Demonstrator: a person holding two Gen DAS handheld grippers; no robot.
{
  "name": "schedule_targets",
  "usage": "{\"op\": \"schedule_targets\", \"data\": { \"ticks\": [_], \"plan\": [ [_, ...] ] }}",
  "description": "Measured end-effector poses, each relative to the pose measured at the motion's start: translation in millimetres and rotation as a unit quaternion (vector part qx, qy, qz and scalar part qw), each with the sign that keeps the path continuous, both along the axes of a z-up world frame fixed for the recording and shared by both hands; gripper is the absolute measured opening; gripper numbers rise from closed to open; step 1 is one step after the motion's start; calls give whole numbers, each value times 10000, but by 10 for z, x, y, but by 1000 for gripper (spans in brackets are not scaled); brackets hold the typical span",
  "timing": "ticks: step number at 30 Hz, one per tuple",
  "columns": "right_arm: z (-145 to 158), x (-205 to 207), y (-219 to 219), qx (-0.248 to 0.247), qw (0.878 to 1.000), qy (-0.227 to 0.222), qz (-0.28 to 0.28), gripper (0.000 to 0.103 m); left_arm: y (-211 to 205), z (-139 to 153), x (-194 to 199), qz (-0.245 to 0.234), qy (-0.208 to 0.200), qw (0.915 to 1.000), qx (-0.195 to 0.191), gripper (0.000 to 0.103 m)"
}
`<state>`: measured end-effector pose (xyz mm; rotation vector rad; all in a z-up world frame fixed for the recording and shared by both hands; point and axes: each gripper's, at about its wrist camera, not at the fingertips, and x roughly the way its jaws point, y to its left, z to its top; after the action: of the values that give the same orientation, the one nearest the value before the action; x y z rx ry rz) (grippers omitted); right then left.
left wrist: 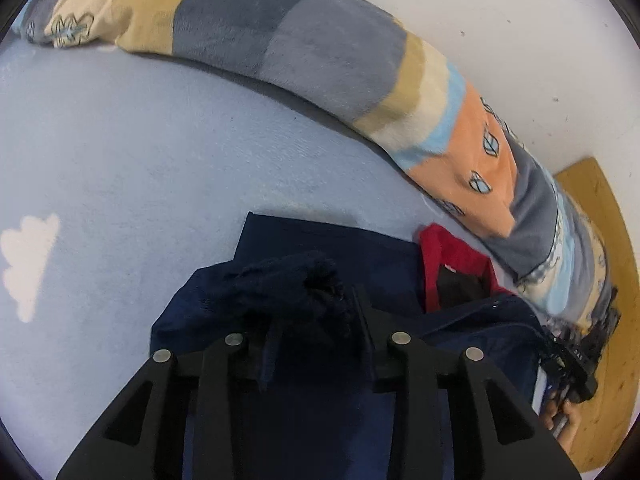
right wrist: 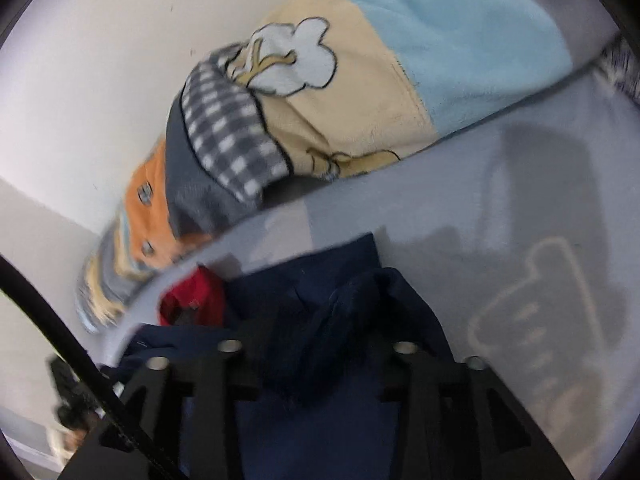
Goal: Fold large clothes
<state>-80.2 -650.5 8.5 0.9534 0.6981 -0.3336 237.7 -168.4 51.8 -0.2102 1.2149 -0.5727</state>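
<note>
Left hand-held gripper (left wrist: pixel 316 312) pinching navy garment (left wrist: pixel 332 248).

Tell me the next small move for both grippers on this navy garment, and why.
Probably carry both bunched edges forward and lay them toward the red collar. The left gripper and right gripper each have navy garment gathered between the jaws, raised above the flat part on the blue sheet, so the fold looks half done.

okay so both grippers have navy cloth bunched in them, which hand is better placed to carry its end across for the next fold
Probably the left. The left gripper grips a bunched navy garment edge with open blue sheet beside it. The right gripper sits nearer the rolled blanket and wall, and its view is blurred.
</note>
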Motion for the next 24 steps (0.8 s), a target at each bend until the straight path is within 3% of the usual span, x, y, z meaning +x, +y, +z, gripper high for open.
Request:
{"op": "schedule_targets", "data": {
  "ticks": [4,9,11,12,14,15,17,19,20,22,24],
  "plan": [
    [44,-101,-147,575,9965,-585,-168,61,83,12,49,76,198,9984,-516,41],
    [263,-230,-142,708,9921,-1025,-126,62,236,133,92,22,387,9916,-1231,57],
    [274,-279,-193,984,9872,-1227,-256,71,352,154,100,222,420,9875,-1501,84],
    [256,-341,-234,1194,9822,-1396,-396,78,429,172,92,354,374,9858,-1599,84],
    [224,-463,-294,1484,9718,-1707,-672,79,546,187,105,539,298,9836,-1695,84],
    [253,-496,-296,1442,9708,-1763,-750,79,592,200,102,624,229,9846,-1615,84],
    [391,-417,-192,724,9862,-1397,-506,79,574,288,11,586,-281,9911,-1157,84],
    [555,-205,43,-402,9964,-742,62,78,419,316,-185,186,-856,9942,-632,84],
    [633,-52,252,-1190,9912,-407,419,74,317,343,-296,-89,-1191,9924,-284,84],
    [612,121,464,-1824,9801,65,781,59,28,296,-520,-625,-1780,9813,381,84],
    [449,333,574,-1993,9736,446,1018,37,-222,98,-602,-927,-1876,9735,920,84]
  ]
}}
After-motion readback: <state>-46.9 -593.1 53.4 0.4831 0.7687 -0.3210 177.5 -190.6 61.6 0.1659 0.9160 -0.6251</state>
